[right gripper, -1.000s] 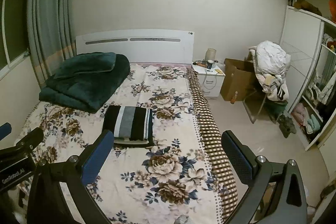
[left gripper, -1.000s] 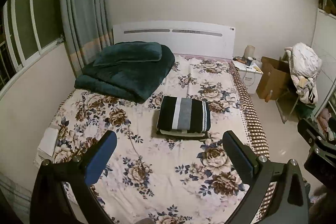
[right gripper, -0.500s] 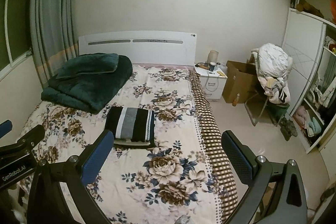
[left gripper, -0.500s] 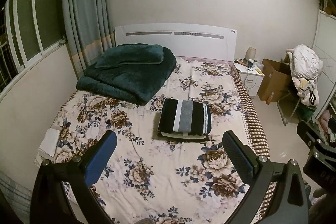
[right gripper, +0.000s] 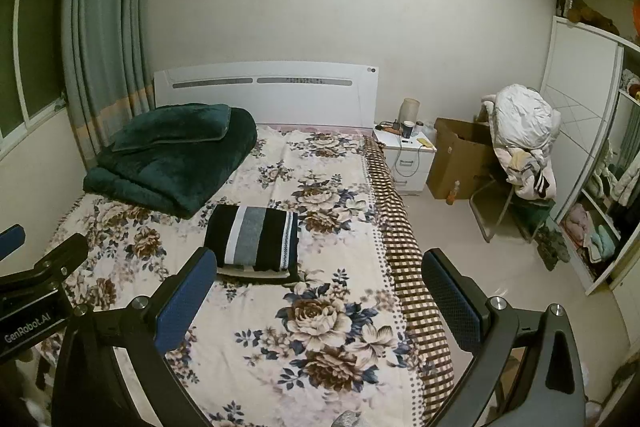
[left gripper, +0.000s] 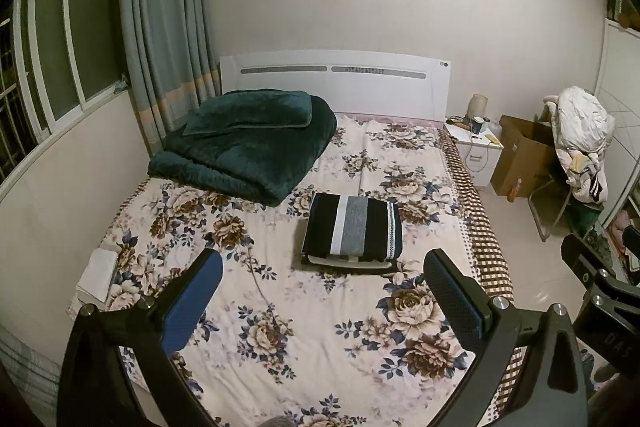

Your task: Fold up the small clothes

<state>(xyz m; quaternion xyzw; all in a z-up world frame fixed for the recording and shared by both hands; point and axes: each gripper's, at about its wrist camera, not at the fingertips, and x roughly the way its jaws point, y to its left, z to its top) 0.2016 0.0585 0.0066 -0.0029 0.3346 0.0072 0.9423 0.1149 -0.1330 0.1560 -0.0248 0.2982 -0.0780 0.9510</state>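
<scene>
A folded garment with black, white and grey stripes (left gripper: 354, 231) lies flat on the floral bed sheet (left gripper: 280, 327), on top of a thin stack of other folded cloth. It also shows in the right wrist view (right gripper: 254, 241). My left gripper (left gripper: 324, 275) is open and empty, held high above the near part of the bed, well short of the garment. My right gripper (right gripper: 320, 273) is open and empty too, held above the bed's right side (right gripper: 352, 327). The left gripper's body (right gripper: 36, 299) shows at the left edge of the right wrist view.
A folded dark green blanket (left gripper: 244, 143) lies at the head of the bed. A folded white cloth (left gripper: 98, 271) lies at the bed's left edge. A white nightstand (right gripper: 406, 163), a cardboard box (right gripper: 460, 163), a chair piled with clothes (right gripper: 520, 143) and a wardrobe (right gripper: 600, 167) stand to the right.
Both grippers have pulled back and tilted up a little, so the bed and the striped garment sit lower in both views. Both stay open and empty.
</scene>
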